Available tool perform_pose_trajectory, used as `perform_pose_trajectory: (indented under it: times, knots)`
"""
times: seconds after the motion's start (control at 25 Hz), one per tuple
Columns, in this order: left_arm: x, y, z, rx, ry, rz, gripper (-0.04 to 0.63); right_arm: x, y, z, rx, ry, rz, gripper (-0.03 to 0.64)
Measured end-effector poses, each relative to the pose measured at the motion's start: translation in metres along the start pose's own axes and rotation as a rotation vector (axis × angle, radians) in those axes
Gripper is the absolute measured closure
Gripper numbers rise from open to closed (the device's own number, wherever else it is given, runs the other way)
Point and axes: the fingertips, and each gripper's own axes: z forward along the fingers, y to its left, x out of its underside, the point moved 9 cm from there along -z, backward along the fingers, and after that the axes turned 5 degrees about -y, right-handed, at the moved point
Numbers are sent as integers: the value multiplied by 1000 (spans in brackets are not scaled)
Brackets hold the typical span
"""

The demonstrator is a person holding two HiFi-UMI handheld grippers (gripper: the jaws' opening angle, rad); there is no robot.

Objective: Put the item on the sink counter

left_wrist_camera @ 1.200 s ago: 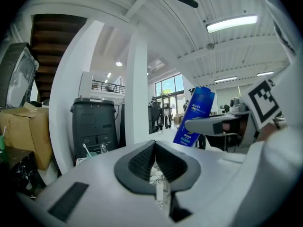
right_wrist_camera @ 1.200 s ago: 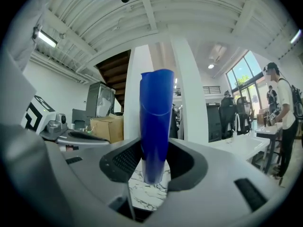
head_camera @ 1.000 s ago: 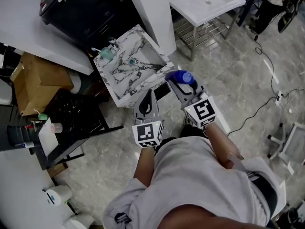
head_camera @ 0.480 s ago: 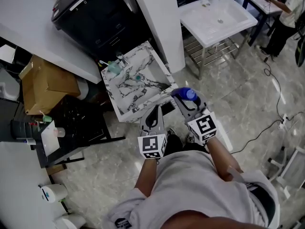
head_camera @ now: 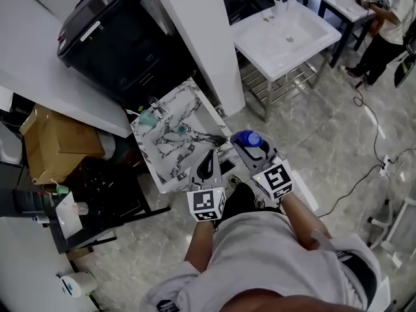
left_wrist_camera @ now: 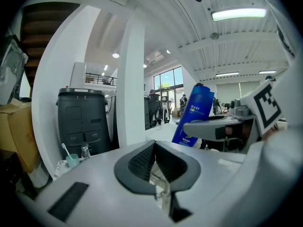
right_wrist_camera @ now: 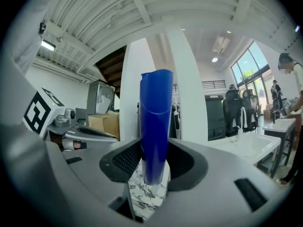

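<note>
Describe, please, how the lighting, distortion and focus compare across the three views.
Head view: even light, little blur, the marble sink counter reads clearly. Left gripper view: strong fisheye bending, dark corners, the ceiling lamp glares, the near left hand-held gripper looks soft. Right gripper view: same fisheye, the windows very bright, the blue bottle crisp.
</note>
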Motion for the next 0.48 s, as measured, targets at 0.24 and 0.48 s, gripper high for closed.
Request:
perform_pose_trajectory:
  times: [0.24,0.48]
  knots:
    - [-6,29,48,16,2,0,585,-3,-28,38,24,4,-4,459]
    - [-8,57,92,60,5,-15,585,-2,-43,74,30,22,-15,457]
